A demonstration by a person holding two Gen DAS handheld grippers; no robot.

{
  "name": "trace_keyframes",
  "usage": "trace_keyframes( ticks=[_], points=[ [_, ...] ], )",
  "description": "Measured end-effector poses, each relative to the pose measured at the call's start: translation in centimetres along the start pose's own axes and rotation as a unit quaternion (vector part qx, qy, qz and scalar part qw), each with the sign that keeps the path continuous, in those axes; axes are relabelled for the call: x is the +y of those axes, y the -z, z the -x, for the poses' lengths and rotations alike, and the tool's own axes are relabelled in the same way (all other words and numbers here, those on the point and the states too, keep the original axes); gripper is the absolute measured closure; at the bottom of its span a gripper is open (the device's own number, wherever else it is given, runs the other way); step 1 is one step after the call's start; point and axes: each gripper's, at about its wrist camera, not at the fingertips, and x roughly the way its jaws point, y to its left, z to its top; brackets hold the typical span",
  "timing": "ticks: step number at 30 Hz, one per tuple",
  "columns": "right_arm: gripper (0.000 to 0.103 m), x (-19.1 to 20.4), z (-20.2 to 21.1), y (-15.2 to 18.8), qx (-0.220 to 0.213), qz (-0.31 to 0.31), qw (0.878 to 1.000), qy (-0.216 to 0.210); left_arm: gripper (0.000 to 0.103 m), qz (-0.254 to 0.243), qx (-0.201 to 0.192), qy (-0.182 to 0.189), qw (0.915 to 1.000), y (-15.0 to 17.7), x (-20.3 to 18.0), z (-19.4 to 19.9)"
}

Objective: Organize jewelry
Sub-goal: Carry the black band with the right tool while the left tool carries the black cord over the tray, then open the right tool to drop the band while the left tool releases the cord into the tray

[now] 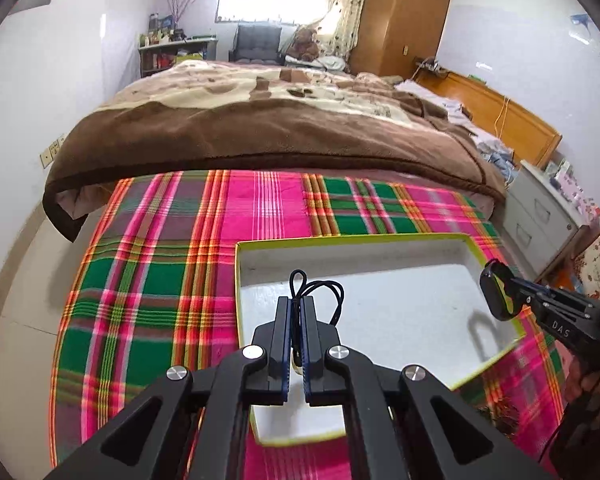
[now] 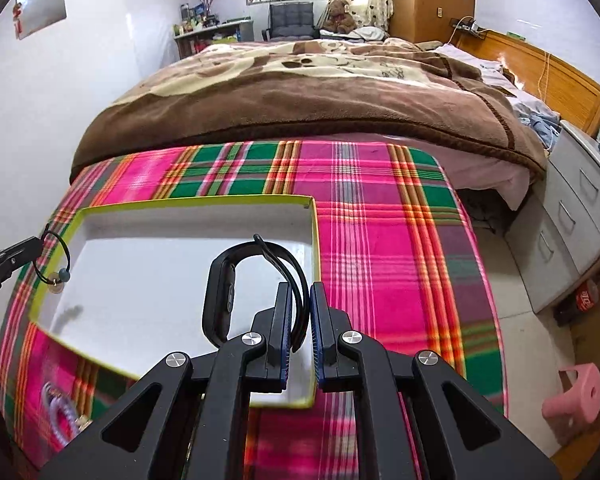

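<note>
A shallow white box point(image 1: 400, 276) with a yellow-green rim lies on the plaid cloth; it also shows in the right wrist view point(image 2: 140, 264). My left gripper point(image 1: 298, 300) is shut on a thin black cord necklace point(image 1: 324, 288), held over the box's left part; from the right wrist view the cord point(image 2: 58, 256) hangs with a small bead and pendant at the box's left rim. My right gripper point(image 2: 301, 286) is shut on the strap of a black fitness band point(image 2: 220, 292), held above the box. The band point(image 1: 500, 292) also shows at the box's right edge in the left wrist view.
The pink and green plaid cloth point(image 1: 160, 280) covers the table. A beaded bracelet point(image 2: 60, 412) lies on the cloth near the front left. A bed with a brown blanket point(image 1: 260, 128) is behind. Grey drawers point(image 2: 572, 232) and a pink stool point(image 2: 576, 396) stand to the right.
</note>
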Motion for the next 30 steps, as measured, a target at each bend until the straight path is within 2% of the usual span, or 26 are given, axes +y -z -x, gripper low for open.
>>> trace_keyframes(
  ticks=[4, 7, 14, 24, 30],
  points=[
    [0.094, 0.1, -1.5, -0.8, 0.008, 0.008, 1.0, 0.004, 0.099, 0.013, 0.013, 0.001, 0.9998, -0.3, 0.7, -1.9],
    [0.094, 0.3, -2.4, -1.2, 0.017, 0.014, 1.0, 0.008, 0.099, 0.014, 0.025, -0.012, 0.9995, -0.3, 1.0, -3.1],
    [0.094, 1.2, -3.5, -1.2, 0.021, 0.033, 0.999, 0.017, 0.099, 0.01, 0.035, -0.019, 0.9992, -0.4, 1.1, -4.4],
    [0.093, 1.5, -3.9, -1.3, 0.025, 0.041, 0.999, 0.015, 0.098, 0.015, 0.046, -0.017, 0.9987, -0.2, 1.4, -5.2],
    [0.093, 1.6, -4.0, -1.2, 0.025, 0.042, 0.999, 0.014, 0.092, 0.015, 0.045, -0.015, 0.9988, -0.1, 1.4, -5.1]
  ],
)
